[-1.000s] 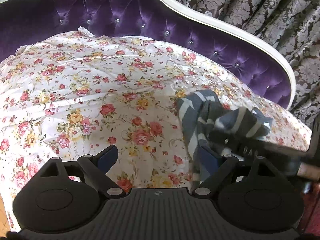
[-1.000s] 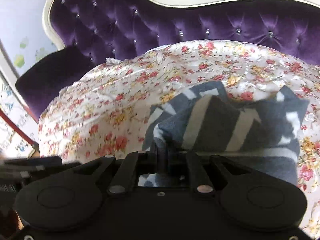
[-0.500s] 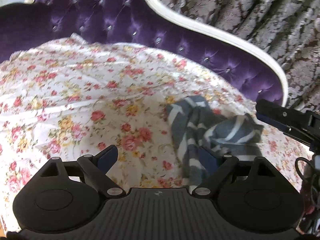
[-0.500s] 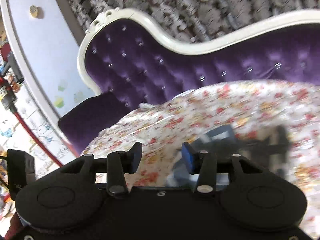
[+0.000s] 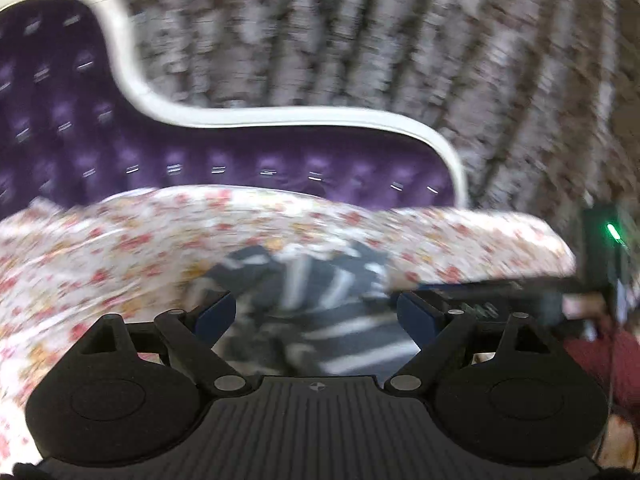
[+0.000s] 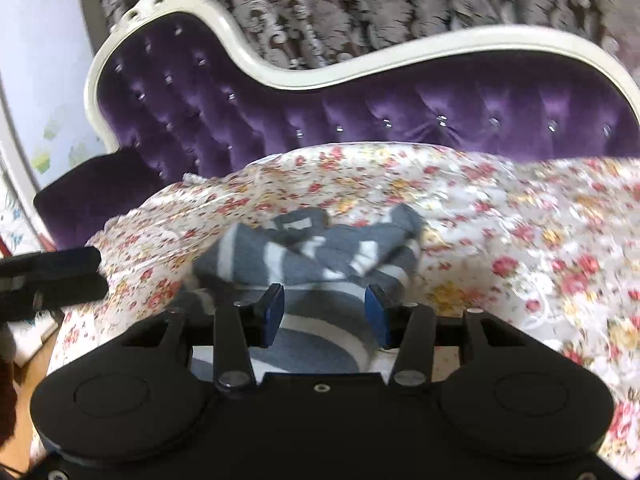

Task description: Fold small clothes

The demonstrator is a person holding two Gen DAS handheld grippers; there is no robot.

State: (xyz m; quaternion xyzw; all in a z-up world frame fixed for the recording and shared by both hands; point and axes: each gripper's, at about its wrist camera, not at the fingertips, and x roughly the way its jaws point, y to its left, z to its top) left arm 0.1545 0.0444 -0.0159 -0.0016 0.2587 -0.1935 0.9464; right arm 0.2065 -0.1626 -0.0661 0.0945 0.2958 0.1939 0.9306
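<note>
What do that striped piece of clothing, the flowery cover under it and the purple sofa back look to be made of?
Striped garment: soft grey-and-white knit, probably cotton jersey; it bunches limply. Floral cover: thin woven cloth with a slight sheen, wrinkled; fibre unclear. Sofa back: purple velvet-like plush, button-tufted with shiny studs, in a glossy cream frame, likely painted wood.

purple tufted sofa (image 6: pixel 360 112), floral cover (image 6: pixel 520 220), damask curtain (image 6: pixel 360 0)
</note>
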